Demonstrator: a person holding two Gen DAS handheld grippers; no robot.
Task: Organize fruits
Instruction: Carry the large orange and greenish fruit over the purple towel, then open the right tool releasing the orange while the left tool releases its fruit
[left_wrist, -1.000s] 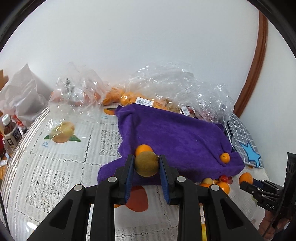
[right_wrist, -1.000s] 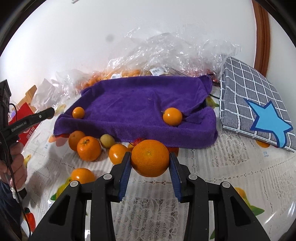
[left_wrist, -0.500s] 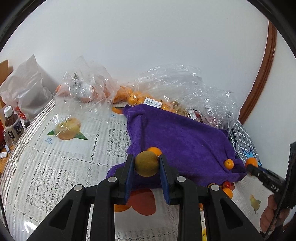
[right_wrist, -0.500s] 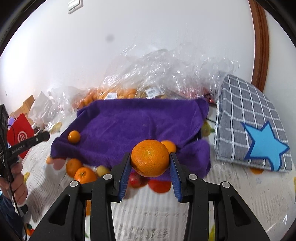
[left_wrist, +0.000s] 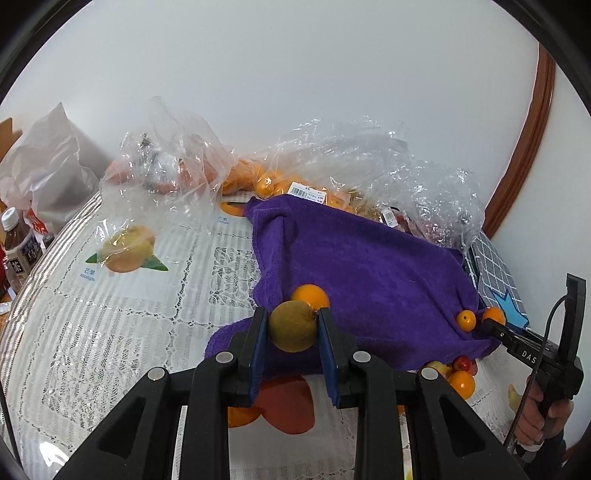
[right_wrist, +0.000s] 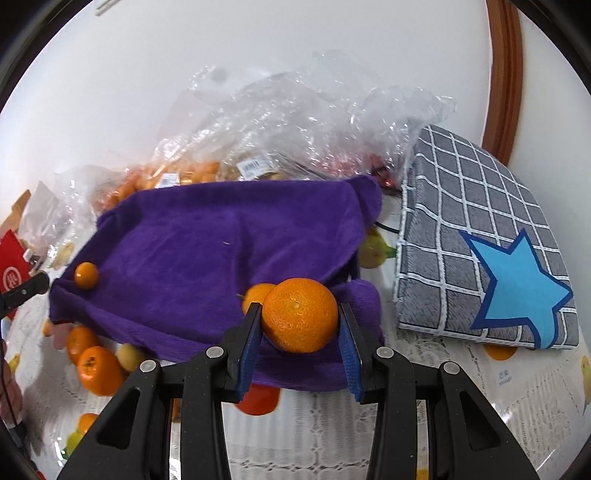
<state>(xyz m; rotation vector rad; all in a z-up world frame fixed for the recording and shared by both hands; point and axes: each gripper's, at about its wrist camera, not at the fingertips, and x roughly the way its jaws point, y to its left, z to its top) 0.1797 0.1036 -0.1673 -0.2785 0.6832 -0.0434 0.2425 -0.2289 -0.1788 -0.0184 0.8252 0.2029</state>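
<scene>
1. Two fruits in hand: my left gripper is clamped on a brownish-green fruit; my right gripper is clamped on an orange.
2. Purple towel fills mid-frame, directly ahead and below both tools.
3. Key relation: the right gripper sits over the towel's lower-right fold, beside a small orange. It's probably nearer to a drop.

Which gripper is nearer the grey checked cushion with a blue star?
Right. The right gripper sits just left of the cushion; the left gripper is across the purple towel.
</scene>
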